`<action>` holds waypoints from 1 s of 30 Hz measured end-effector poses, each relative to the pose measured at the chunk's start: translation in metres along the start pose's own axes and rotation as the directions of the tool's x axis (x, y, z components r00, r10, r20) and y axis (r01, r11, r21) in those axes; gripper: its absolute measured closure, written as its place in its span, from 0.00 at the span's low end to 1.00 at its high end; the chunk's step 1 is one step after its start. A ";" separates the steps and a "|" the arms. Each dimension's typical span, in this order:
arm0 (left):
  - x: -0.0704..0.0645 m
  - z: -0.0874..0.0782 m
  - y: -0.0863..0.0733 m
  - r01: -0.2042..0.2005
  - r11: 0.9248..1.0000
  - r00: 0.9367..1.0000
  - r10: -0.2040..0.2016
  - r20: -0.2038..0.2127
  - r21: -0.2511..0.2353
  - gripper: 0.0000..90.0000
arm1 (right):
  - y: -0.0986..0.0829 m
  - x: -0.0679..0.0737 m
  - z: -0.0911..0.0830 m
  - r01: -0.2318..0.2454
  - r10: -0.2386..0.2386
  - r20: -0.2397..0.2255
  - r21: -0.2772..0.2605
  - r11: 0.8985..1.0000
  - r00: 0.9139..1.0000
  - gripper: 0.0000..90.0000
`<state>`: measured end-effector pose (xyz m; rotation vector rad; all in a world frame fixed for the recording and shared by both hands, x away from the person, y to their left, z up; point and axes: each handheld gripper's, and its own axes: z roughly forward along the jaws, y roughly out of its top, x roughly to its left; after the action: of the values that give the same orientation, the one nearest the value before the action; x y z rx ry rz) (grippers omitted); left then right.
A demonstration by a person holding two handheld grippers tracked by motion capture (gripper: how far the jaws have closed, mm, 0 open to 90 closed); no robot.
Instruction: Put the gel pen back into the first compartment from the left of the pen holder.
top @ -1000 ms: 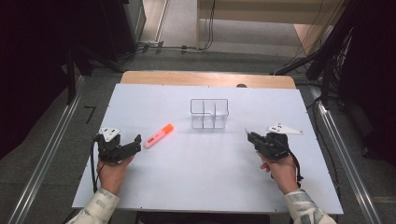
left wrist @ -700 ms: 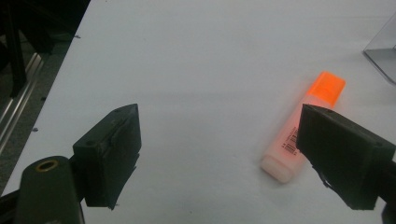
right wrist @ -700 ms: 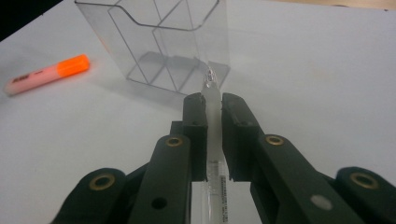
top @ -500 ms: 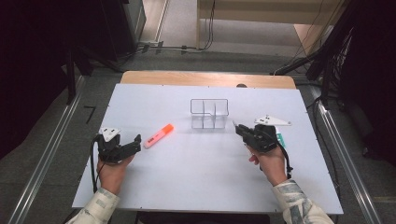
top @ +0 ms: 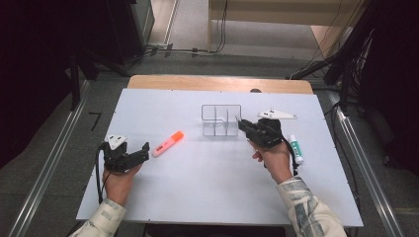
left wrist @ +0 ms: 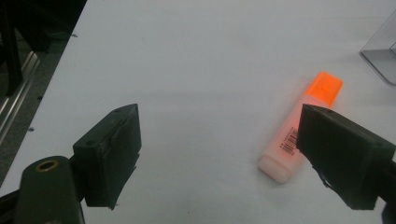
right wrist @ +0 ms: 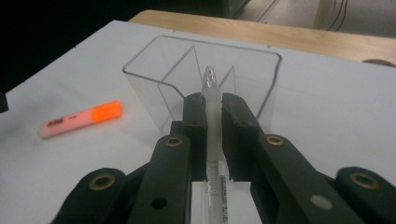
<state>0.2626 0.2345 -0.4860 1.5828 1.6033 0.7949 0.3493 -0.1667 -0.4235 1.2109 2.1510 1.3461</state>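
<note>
right gripper (right wrist: 214,122) clamped on slim clear plastic pen (right wrist: 211,88), tip at near wall of clear three-compartment organiser (right wrist: 261,88), desk's far middle | risk: tip strikes rim, tips organiser | left gripper (left wrist: 219,154) jaws apart beside orange highlighter (left wrist: 303,126)

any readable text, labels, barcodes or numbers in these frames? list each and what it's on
Nothing reads as words.
Orange highlighter: barcode and small print on its pale barrel, too small to read; dark print seen in the right gripper view is blurred.
Clear pen clamped in the right gripper: fine print or scale marks on its lower barrel, illegible.
White-and-green tube beside the right hand: markings too small to read.
Clear divided box: no text visible.
</note>
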 end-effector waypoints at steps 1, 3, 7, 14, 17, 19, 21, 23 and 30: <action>0.000 0.000 0.000 -0.001 1.000 1.000 0.001 0.000 0.000 0.16 | 0.003 0.001 0.002 0.004 -0.004 -0.001 0.000 1.000 1.000 0.88; 0.000 0.000 0.000 0.002 1.000 1.000 -0.002 -0.001 0.000 0.16 | 0.008 0.003 0.006 0.007 -0.007 -0.003 0.000 1.000 1.000 0.88; 0.001 0.000 0.000 0.002 1.000 1.000 -0.002 0.003 -0.001 0.16 | 0.017 0.008 0.013 0.011 -0.011 -0.006 0.000 1.000 1.000 0.88; 0.001 0.000 0.000 0.002 1.000 1.000 -0.002 0.008 -0.001 0.16 | 0.027 0.015 0.024 0.020 -0.020 -0.009 0.000 1.000 1.000 0.88; 0.001 0.000 0.000 0.003 1.000 1.000 -0.003 0.010 0.000 0.16 | 0.031 0.016 0.027 0.018 -0.018 -0.009 -0.001 1.000 1.000 0.88; 0.001 0.000 0.000 0.003 1.000 1.000 -0.003 0.011 0.000 0.16 | 0.033 0.018 0.030 0.022 -0.022 -0.012 -0.001 1.000 1.000 0.88; 0.001 0.000 0.000 0.002 1.000 1.000 -0.002 0.011 0.000 0.16 | 0.036 0.019 0.034 0.025 -0.025 -0.010 0.003 1.000 1.000 0.88; 0.001 0.000 0.000 0.003 1.000 1.000 -0.003 0.013 0.001 0.16 | 0.038 0.020 0.036 0.023 -0.023 -0.012 0.004 1.000 1.000 0.88; 0.001 0.000 0.000 0.005 1.000 1.000 -0.005 0.015 0.001 0.16 | 0.045 0.024 0.045 0.027 -0.027 -0.010 0.000 1.000 1.000 0.88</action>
<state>0.2628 0.2357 -0.4858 1.5814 1.5962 0.7779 0.3864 -0.1132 -0.4043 1.1740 2.1664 1.3438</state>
